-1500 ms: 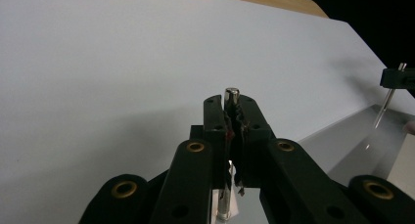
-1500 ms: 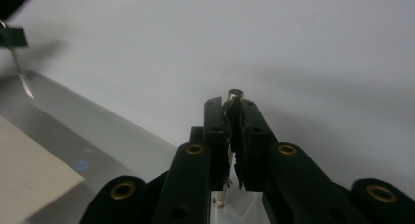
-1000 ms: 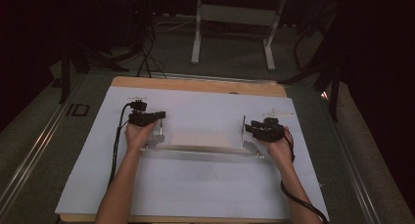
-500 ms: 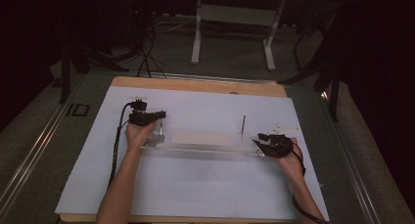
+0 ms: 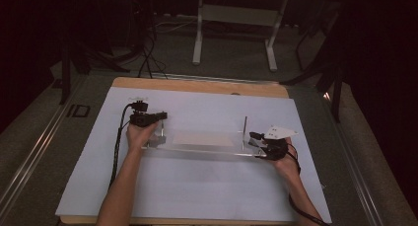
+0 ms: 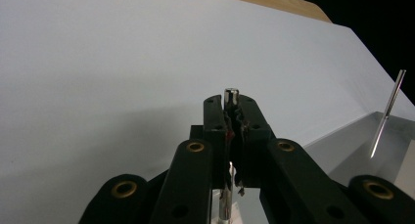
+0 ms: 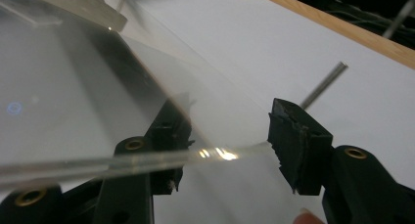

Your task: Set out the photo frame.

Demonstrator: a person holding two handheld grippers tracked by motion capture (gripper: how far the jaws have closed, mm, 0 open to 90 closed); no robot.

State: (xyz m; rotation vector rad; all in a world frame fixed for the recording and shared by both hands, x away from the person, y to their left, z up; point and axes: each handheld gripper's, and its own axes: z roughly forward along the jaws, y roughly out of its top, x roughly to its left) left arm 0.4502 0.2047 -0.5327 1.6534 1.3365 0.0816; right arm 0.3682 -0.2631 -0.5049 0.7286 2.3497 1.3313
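A clear acrylic plate point(image 5: 202, 143) lies flat on the white sheet, with a thin upright metal rod near each end. My left gripper point(image 5: 158, 123) is shut on the left rod point(image 6: 231, 94), whose tip pokes out above the closed jaws point(image 6: 230, 117). The right rod point(image 5: 245, 126) stands free; it also shows in the left gripper view point(image 6: 386, 114) and the right gripper view point(image 7: 323, 87). My right gripper point(image 5: 260, 140) sits low at the plate's right end. Its jaws have just been opening and stand wide point(image 7: 232, 136), with the plate's clear edge point(image 7: 122, 161) running between them, not pinched.
A white sheet point(image 5: 197, 186) covers a wooden tabletop point(image 5: 207, 86). Grey floor, metal rails and a desk frame point(image 5: 234, 33) lie beyond the far edge. Cables trail from both grippers along the person's forearms.
The right gripper has come off the top of the right rod, dropped toward the plate's right end and opened wider. The left gripper has stayed shut on its rod.
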